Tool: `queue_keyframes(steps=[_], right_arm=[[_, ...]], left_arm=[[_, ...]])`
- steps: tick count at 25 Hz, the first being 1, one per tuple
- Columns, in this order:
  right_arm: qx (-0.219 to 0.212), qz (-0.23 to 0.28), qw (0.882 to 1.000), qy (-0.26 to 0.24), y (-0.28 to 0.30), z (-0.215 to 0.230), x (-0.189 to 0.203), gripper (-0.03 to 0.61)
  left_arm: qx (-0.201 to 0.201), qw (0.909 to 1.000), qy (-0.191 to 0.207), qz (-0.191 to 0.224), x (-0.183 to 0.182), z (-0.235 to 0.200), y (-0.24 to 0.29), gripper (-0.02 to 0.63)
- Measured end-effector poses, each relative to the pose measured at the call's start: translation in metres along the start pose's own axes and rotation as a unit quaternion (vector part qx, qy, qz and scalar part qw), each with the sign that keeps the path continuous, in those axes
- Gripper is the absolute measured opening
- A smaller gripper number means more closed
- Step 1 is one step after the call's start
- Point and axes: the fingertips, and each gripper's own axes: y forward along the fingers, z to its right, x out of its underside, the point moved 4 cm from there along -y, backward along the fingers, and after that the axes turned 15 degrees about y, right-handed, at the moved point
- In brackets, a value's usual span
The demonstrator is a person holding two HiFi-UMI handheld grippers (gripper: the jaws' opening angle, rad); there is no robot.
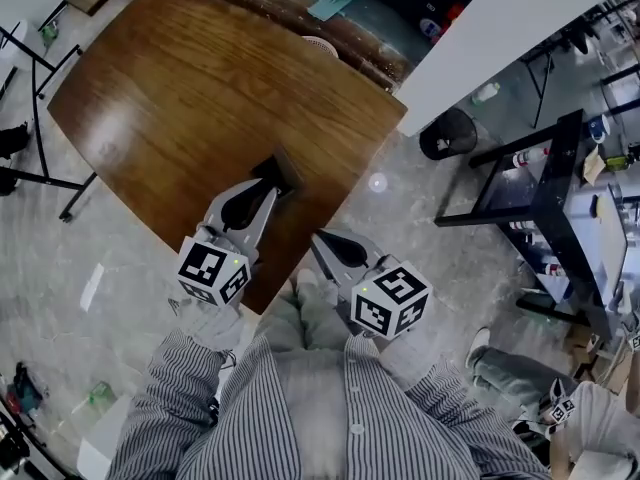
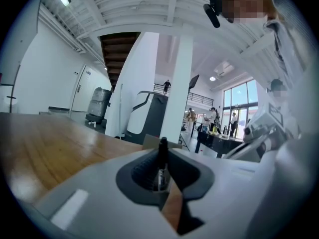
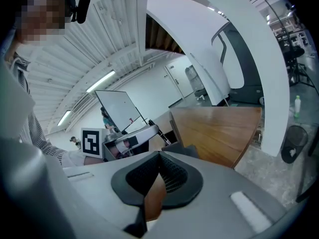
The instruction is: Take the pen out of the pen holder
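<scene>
The left gripper reaches over the brown table, its tips at a dark holder near the table's edge. The right gripper hangs by that edge, above the grey floor. A black bin stands well apart

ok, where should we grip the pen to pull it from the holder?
I'd take the upper barrel, from the side, jaws level: the pen stands upright and thin, so straight up out of the holder stays free. The left gripper grips it there.
</scene>
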Motion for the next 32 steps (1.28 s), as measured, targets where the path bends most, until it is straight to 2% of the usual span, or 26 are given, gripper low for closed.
queue_keyframes(steps=[6, 16, 28, 32], right_arm=[[-0.009, 0.021, 1.000, -0.015, -0.009, -0.006, -0.014, 0.000], [-0.036, 0.051, 0.997, -0.043, -0.019, -0.033, -0.026, 0.000], [-0.052, 0.060, 0.995, -0.054, -0.024, -0.052, -0.020, 0.000], [-0.050, 0.064, 0.995, -0.054, -0.024, -0.054, -0.017, 0.000]], left_arm=[[-0.014, 0.9992, -0.025, 0.029, -0.023, 0.003, -0.013, 0.052], [-0.039, 0.9970, -0.015, 0.065, -0.053, 0.007, -0.055, 0.051], [-0.023, 0.9970, -0.042, 0.062, -0.046, 0.051, -0.086, 0.051], [-0.029, 0.9958, -0.060, 0.063, -0.039, 0.058, -0.092, 0.051]])
